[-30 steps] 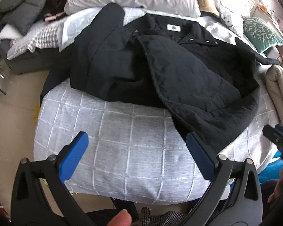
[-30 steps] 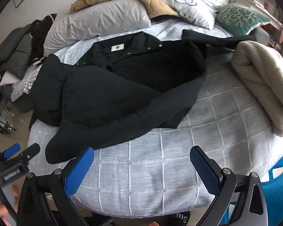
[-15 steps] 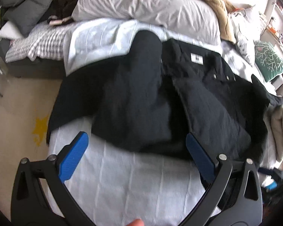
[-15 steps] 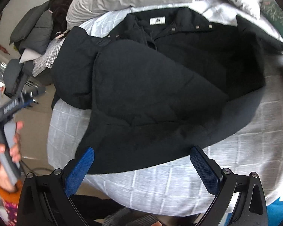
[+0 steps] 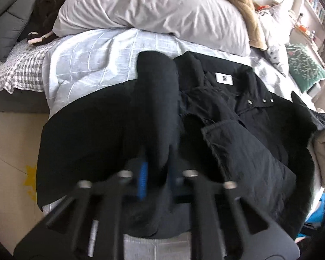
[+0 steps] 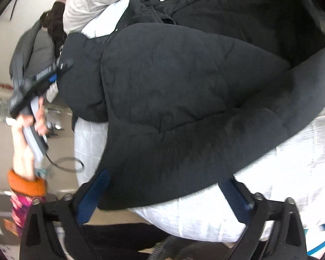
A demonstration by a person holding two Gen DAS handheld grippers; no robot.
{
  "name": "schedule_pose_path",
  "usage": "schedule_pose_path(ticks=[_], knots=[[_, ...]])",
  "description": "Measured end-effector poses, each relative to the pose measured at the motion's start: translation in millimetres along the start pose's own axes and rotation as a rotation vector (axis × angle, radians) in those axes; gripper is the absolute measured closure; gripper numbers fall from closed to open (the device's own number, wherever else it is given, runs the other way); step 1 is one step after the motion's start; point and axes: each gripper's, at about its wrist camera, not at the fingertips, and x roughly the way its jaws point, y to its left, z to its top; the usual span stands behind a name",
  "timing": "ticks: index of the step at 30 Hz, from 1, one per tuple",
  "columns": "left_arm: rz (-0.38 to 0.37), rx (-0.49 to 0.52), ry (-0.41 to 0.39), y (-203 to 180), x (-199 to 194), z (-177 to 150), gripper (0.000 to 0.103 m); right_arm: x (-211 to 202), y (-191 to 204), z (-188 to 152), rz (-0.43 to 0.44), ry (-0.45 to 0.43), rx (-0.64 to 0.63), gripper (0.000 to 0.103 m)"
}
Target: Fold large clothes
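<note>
We saw the bed (image 5: 93,58), covered in a pale grey grid-checked sheet, filling most of both views, with a large grey pillow (image 5: 153,6) at its head. The black quilted jacket (image 5: 249,143) lay spread across the middle of the bed, lining up, its white neck label (image 5: 223,78) towards the pillow and one front panel folded over the body. A sleeve (image 5: 158,108) ran from near the collar down towards us in the left wrist view. Our left gripper (image 5: 157,178) had its fingers drawn narrow around the end of that sleeve, the black cloth pinched between the blue pads (image 5: 143,177). Our right gripper (image 6: 164,195) sat at the jacket's lower hem near the bed's foot edge, fingers spread wide, one blue pad (image 6: 93,197) touching the hem and nothing gripped.
</note>
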Motion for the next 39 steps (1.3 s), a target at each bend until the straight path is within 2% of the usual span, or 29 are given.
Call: schedule_pose_path(ticks=[1,2,3,4,6,10,13,16,19,22,23,25,27,28,29,30,31,33,35,37,39], knots=[[-0.008,0.009,-0.016,1,-10,-5,0.094,6,-5,3,0.047,0.014,0.034,0.035],[-0.017,0.016,-0.027,2,-18,-8,0.095,11,-10,4,0.088,0.034,0.066,0.046],[-0.028,0.023,-0.036,4,-28,-13,0.096,16,-14,4,0.128,0.063,0.095,0.07],[-0.038,0.031,-0.039,6,-39,-19,0.096,19,-18,2,0.157,0.085,0.108,0.081],[-0.061,0.057,-0.041,9,-61,-35,0.097,11,-20,-3,0.145,0.057,0.088,0.09],[-0.094,0.139,-0.033,15,-106,-82,0.097,-41,-20,-19,0.145,-0.048,0.02,0.093],[-0.114,0.22,-0.012,17,-127,-119,0.097,-90,-29,-39,0.093,-0.125,-0.028,0.093],[-0.104,0.308,0.049,19,-135,-166,0.097,-133,-46,-62,0.031,-0.175,-0.051,0.093],[-0.077,0.367,0.159,29,-131,-208,0.097,-160,-74,-77,-0.043,-0.194,-0.025,0.093],[-0.076,0.365,0.298,48,-123,-237,0.097,-164,-105,-88,-0.132,-0.17,0.025,0.092],[-0.063,0.36,0.332,55,-122,-244,0.094,-167,-112,-90,-0.159,-0.153,0.038,0.09],[0.002,0.338,0.348,70,-126,-250,0.078,-170,-128,-94,-0.2,-0.122,0.08,0.078],[0.022,0.283,0.333,84,-133,-249,0.041,-178,-141,-97,-0.231,-0.106,0.102,0.066],[0.018,0.255,0.315,88,-136,-248,0.035,-184,-151,-98,-0.224,-0.106,0.108,0.056],[0.0,0.219,0.295,94,-140,-246,0.031,-188,-154,-100,-0.221,-0.113,0.111,0.049],[-0.02,0.185,0.279,98,-143,-243,0.03,-191,-154,-100,-0.225,-0.126,0.111,0.039],[-0.041,0.149,0.268,102,-145,-239,0.029,-195,-158,-100,-0.228,-0.134,0.109,0.033],[-0.085,0.089,0.26,106,-141,-233,0.024,-198,-157,-98,-0.232,-0.133,0.103,0.03],[-0.109,0.068,0.27,103,-131,-235,0.023,-189,-158,-94,-0.232,-0.109,0.097,0.029],[-0.113,0.065,0.304,97,-111,-235,0.023,-172,-164,-89,-0.241,-0.076,0.102,0.029],[-0.085,0.071,0.366,89,-88,-238,0.023,-157,-171,-85,-0.254,-0.049,0.114,0.029]])
